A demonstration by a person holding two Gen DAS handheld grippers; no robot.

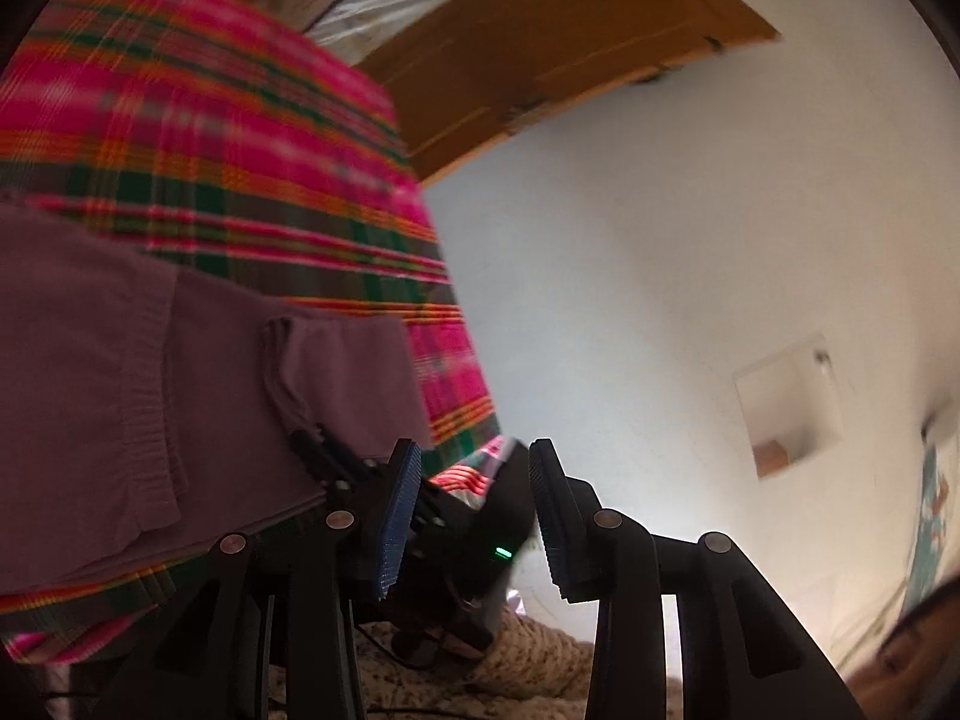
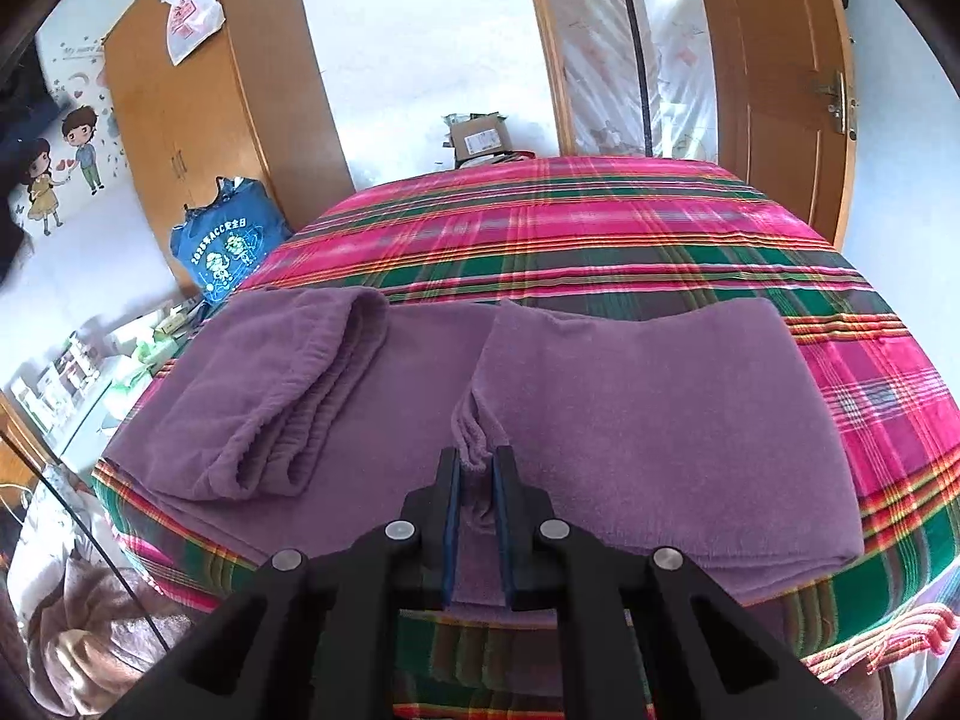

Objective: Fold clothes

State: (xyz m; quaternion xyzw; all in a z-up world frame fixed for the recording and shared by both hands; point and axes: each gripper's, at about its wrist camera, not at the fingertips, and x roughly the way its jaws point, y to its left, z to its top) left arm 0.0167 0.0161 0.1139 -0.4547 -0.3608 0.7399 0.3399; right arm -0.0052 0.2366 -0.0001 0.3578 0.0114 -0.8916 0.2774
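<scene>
The purple garment point(image 2: 540, 396) is lying spread on the plaid bed point(image 2: 600, 222), one sleeve already folded in on the left. The right gripper point(image 2: 477, 462) is pinching a bunched fold of it near the front edge, fingers nearly closed on the cloth. The left gripper point(image 1: 474, 462) is sitting off the bed's corner, fingers about half open with nothing between them. For this fold I'd say get the left one gripping the same edge before lifting, keep both at equal height, then carry the cloth over evenly so it isn't dragging or bunching.
</scene>
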